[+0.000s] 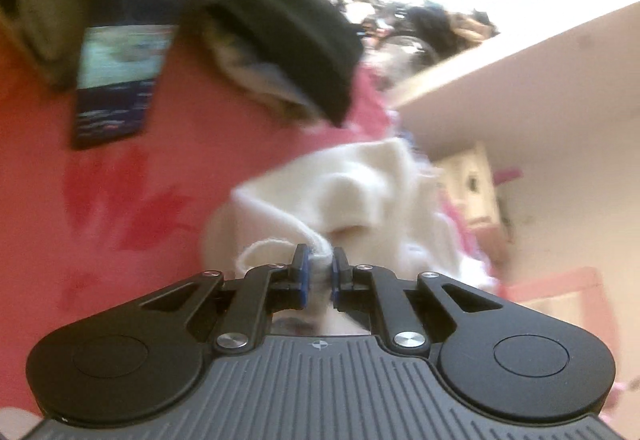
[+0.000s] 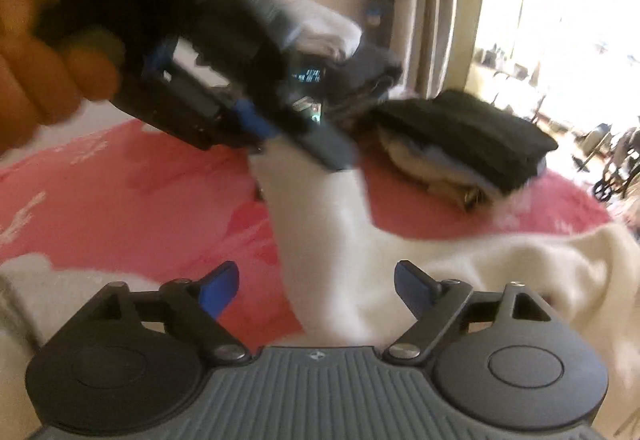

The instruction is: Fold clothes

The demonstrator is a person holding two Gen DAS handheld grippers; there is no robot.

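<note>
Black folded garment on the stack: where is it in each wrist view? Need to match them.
Left wrist: black folded garment upper centre, on a stack of clothes, beyond the white garment that the left gripper pinches.
Right wrist: black folded garment right of centre, behind the white garment.
Shared landmark: the phone with a lit screen on the pink bedspread.

At the bottom of the frame the right claw (image 2: 316, 290) stands wide open, nothing between its blue pads. A white garment (image 2: 340, 240) runs from lower right up to the centre, where the left claw (image 2: 320, 152), blurred, pinches its edge. A hand (image 2: 44, 68) holds that claw at upper left. Below lies a pink bedspread (image 2: 140, 208). At centre right sits a folded pile topped by a black garment (image 2: 472, 136).
</note>
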